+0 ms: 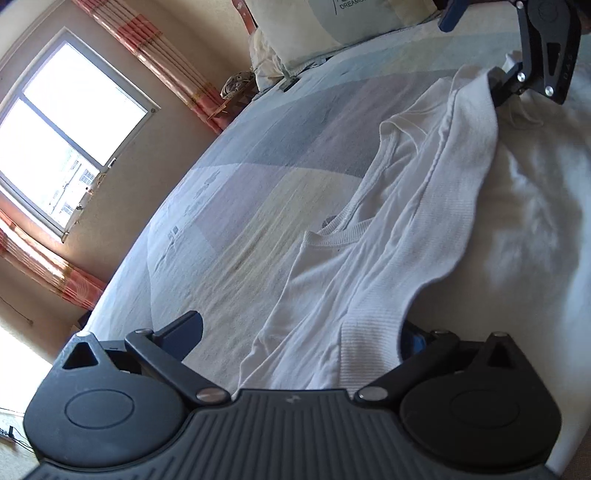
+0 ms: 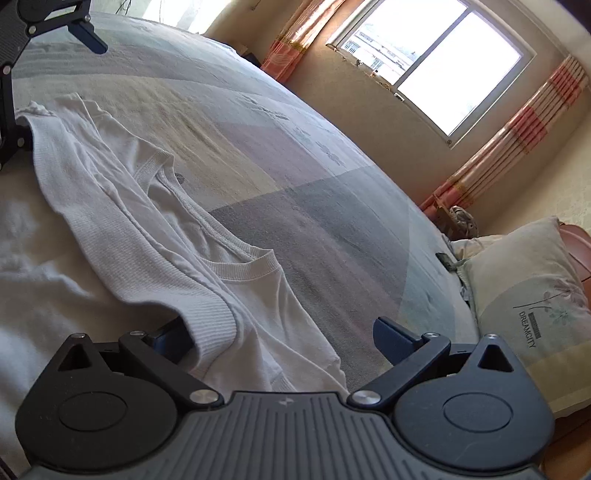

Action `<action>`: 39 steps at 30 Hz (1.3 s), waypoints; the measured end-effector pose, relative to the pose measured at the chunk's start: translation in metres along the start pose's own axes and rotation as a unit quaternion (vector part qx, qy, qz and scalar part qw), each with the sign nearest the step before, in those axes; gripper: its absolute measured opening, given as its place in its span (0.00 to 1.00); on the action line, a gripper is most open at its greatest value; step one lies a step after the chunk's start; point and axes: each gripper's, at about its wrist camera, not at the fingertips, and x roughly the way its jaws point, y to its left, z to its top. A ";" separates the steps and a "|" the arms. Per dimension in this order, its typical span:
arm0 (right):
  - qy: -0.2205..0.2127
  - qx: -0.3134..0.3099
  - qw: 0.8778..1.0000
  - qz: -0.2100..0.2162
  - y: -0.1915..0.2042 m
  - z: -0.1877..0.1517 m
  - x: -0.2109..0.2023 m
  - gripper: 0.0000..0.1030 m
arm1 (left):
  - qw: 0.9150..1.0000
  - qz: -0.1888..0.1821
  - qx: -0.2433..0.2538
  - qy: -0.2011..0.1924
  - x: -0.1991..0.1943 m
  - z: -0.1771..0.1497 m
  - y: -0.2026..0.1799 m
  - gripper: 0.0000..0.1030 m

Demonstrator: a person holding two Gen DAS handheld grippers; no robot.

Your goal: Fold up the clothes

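Observation:
A white shirt (image 1: 388, 236) lies on the bed, its ribbed hem folded up toward the ribbed neckline (image 1: 343, 232). My left gripper (image 1: 299, 338) stands open at the near end of the fold; the hem corner drapes over its right finger, hiding it. My right gripper (image 1: 472, 55) is open at the far end, one finger under the hem edge. In the right wrist view the shirt (image 2: 147, 229) runs from my open right gripper (image 2: 280, 339), whose left finger sits under the hem corner, to the left gripper (image 2: 55, 92) at the top left.
The bed carries a pastel patchwork cover (image 1: 258, 166) (image 2: 314, 177). A printed pillow (image 1: 332, 26) (image 2: 528, 302) lies at the head. Soft white fabric (image 1: 535, 221) spreads beside the shirt. A bright window (image 1: 74, 122) (image 2: 443, 55) with striped curtains stands beyond the bed.

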 end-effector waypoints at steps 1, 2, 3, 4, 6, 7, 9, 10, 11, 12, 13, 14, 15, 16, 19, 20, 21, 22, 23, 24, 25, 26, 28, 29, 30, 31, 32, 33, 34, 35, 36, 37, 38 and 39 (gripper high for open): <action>0.000 0.014 1.000 0.015 -0.005 -0.001 -0.005 1.00 | 1.000 -0.015 -0.019 0.001 -0.002 -0.001 0.007 0.99; 0.000 0.027 0.999 0.026 -0.010 -0.003 -0.008 1.00 | 0.999 -0.028 -0.041 0.001 -0.001 -0.001 0.015 0.99; 0.004 0.034 0.999 0.026 -0.015 -0.003 -0.005 1.00 | 0.997 -0.035 -0.062 0.002 0.001 0.000 0.023 0.99; 0.007 0.041 0.999 0.025 -0.020 -0.003 -0.003 1.00 | 0.996 -0.039 -0.081 0.003 0.005 0.001 0.031 0.99; 0.013 0.055 0.998 0.023 -0.031 -0.002 0.008 1.00 | 0.991 -0.051 -0.122 0.004 0.017 0.004 0.046 0.99; 0.014 0.069 0.997 0.029 -0.038 0.000 0.016 1.00 | 0.988 -0.057 -0.143 0.005 0.024 0.006 0.054 0.99; 0.019 0.113 0.992 0.047 -0.054 0.000 0.031 1.00 | 0.978 -0.081 -0.190 0.006 0.038 0.008 0.070 0.99; 0.022 0.135 0.989 0.062 -0.062 0.000 0.039 1.00 | 0.970 -0.104 -0.220 0.008 0.047 0.007 0.079 0.99; 0.024 0.157 0.984 0.078 -0.070 -0.001 0.046 1.00 | 0.960 -0.128 -0.249 0.012 0.055 0.007 0.087 0.99; 0.024 0.181 0.979 0.095 -0.078 -0.002 0.053 1.00 | 0.949 -0.147 -0.277 0.018 0.062 0.004 0.094 0.99; 0.024 0.205 0.972 0.112 -0.086 -0.004 0.060 1.00 | 0.942 -0.154 -0.296 0.022 0.067 0.002 0.098 0.99; 0.024 0.226 0.966 0.126 -0.092 -0.006 0.064 1.00 | 0.936 -0.158 -0.313 0.025 0.070 0.000 0.103 0.99; 0.021 0.243 0.960 0.135 -0.097 -0.008 0.065 1.00 | 0.934 -0.153 -0.322 0.024 0.069 -0.001 0.106 0.99; 0.019 0.260 0.954 0.144 -0.101 -0.011 0.066 1.00 | 0.932 -0.148 -0.330 0.020 0.067 -0.003 0.109 0.99; -0.009 0.286 0.945 0.156 -0.109 -0.016 0.053 1.00 | 0.931 -0.142 -0.336 -0.007 0.050 -0.007 0.120 0.99; -0.025 0.290 0.945 0.151 -0.111 -0.016 0.045 1.00 | 0.930 -0.141 -0.339 -0.015 0.044 -0.008 0.124 0.99; -0.047 0.298 0.942 0.148 -0.115 -0.017 0.034 1.00 | 0.928 -0.144 -0.343 -0.024 0.036 -0.010 0.126 0.99; -0.059 0.312 0.936 0.150 -0.119 -0.018 0.026 1.00 | 0.924 -0.153 -0.348 -0.034 0.029 -0.010 0.128 0.99; -0.071 0.325 0.931 0.151 -0.123 -0.019 0.018 1.00 | 0.919 -0.170 -0.354 -0.044 0.021 -0.012 0.127 0.99; -0.083 0.336 0.925 0.156 -0.126 -0.019 0.009 1.00 | 0.912 -0.196 -0.358 -0.052 0.016 -0.013 0.125 0.99; -0.094 0.339 0.919 0.178 -0.126 -0.019 0.001 1.00 | 0.904 -0.221 -0.361 -0.059 0.011 -0.014 0.121 0.99; -0.104 0.340 0.912 0.203 -0.124 -0.019 -0.006 1.00 | 0.898 -0.246 -0.361 -0.062 0.007 -0.017 0.114 0.99; -0.109 0.321 0.897 0.283 -0.110 -0.019 -0.017 1.00 | 0.887 -0.288 -0.356 -0.059 0.005 -0.020 0.096 0.99; -0.103 0.299 0.887 0.336 -0.097 -0.018 -0.020 1.00 | 0.885 -0.301 -0.350 -0.054 0.006 -0.021 0.087 0.99; -0.095 0.276 0.882 0.371 -0.083 -0.018 -0.021 1.00 | 0.884 -0.313 -0.343 -0.048 0.007 -0.022 0.078 0.99; -0.082 0.254 0.881 0.391 -0.067 -0.018 -0.020 1.00 | 0.886 -0.320 -0.334 -0.036 0.011 -0.023 0.067 0.99; -0.063 0.234 0.884 0.399 -0.053 -0.019 -0.016 1.00 | 0.886 -0.321 -0.332 -0.028 0.015 -0.024 0.060 0.99; -0.043 0.223 0.888 0.400 -0.041 -0.020 -0.011 1.00 | 0.887 -0.323 -0.331 -0.017 0.019 -0.024 0.053 0.99; -0.019 0.217 0.892 0.397 -0.029 -0.022 -0.002 1.00 | 0.888 -0.322 -0.327 -0.010 0.022 -0.024 0.046 0.99; -0.002 0.218 0.897 0.385 -0.025 -0.024 0.005 1.00 | 0.890 -0.320 -0.324 -0.010 0.023 -0.024 0.042 0.99; 0.011 0.220 0.902 0.372 -0.022 -0.027 0.011 1.00 | 0.891 -0.319 -0.324 -0.012 0.024 -0.024 0.041 0.99; 0.000 0.235 0.905 0.354 -0.029 -0.029 0.013 1.00 | 0.889 -0.321 -0.328 -0.012 0.025 -0.025 0.041 0.99; -0.011 0.252 0.908 0.335 -0.037 -0.032 0.015 1.00 | 0.888 -0.318 -0.332 -0.012 0.027 -0.025 0.043 0.99; -0.025 0.285 0.906 0.311 -0.050 -0.036 0.017 1.00 | 0.890 -0.308 -0.336 -0.008 0.028 -0.027 0.044 0.99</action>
